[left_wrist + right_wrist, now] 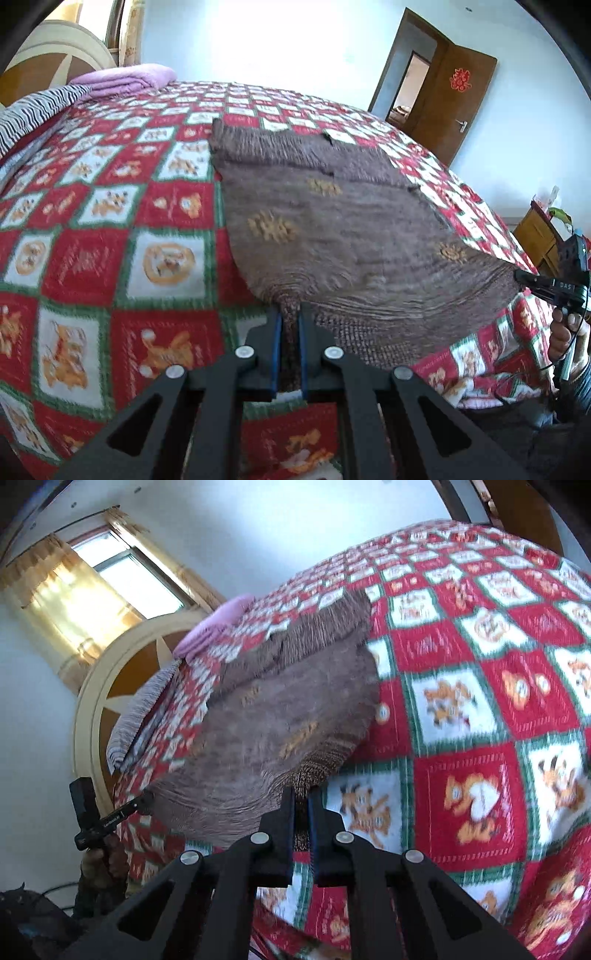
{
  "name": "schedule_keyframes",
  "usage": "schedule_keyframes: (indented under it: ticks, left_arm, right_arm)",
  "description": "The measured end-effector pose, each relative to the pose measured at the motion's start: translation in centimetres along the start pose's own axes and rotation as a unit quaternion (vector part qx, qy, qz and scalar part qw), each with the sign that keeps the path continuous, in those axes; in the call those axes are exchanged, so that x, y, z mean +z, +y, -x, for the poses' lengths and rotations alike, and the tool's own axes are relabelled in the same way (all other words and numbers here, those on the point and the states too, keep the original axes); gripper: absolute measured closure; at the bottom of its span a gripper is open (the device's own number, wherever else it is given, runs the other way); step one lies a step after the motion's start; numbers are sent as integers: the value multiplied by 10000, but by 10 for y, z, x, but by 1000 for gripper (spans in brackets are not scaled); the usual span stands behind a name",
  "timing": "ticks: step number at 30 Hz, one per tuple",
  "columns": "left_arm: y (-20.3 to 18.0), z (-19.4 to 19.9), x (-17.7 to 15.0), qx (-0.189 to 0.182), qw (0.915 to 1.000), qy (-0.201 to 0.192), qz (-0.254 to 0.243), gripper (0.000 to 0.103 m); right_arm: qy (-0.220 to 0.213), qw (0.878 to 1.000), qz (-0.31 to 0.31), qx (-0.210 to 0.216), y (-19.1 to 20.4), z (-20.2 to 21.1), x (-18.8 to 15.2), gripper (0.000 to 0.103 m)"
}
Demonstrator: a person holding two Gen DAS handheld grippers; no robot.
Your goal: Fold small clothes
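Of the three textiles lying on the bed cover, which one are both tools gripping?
The brown knitted garment, pinched at its near hem by the left tool and right tool; the purple folded towel and striped blanket lie untouched.

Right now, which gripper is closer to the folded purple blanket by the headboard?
Left. The left gripper pinches the brown knitted sweater on the folded purple blanket's side; the right gripper pinches the opposite corner.

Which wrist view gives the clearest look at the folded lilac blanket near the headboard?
The left wrist view: the folded lilac blanket lies open to the camera there, its stacked layers visible beside the striped black-and-white bedding. In the right wrist view it is a small tilted pink patch, partly hidden behind the brown knitted sweater.
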State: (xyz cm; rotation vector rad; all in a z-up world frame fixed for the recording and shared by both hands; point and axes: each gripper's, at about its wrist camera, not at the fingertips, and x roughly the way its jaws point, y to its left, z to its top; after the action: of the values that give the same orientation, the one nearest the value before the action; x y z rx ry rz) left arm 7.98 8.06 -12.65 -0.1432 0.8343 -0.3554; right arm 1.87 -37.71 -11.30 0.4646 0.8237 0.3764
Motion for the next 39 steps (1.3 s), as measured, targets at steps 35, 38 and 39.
schedule_keyframes:
  ticks: [35,38,39]
  left_arm:
    - [54,-96,216,60,9980,-486,411,95]
    - [54,-116,230,128,9985,-405,333,95]
    - [55,-123,233,152,9987,-361,329,95]
  right_arm:
    - [-986,9923,520,-539,35,-83,232,97]
    - [-905,9929,421,-651,24,-104,248,97]
    - [-868,9931,394,-691,20,-113,253,97]
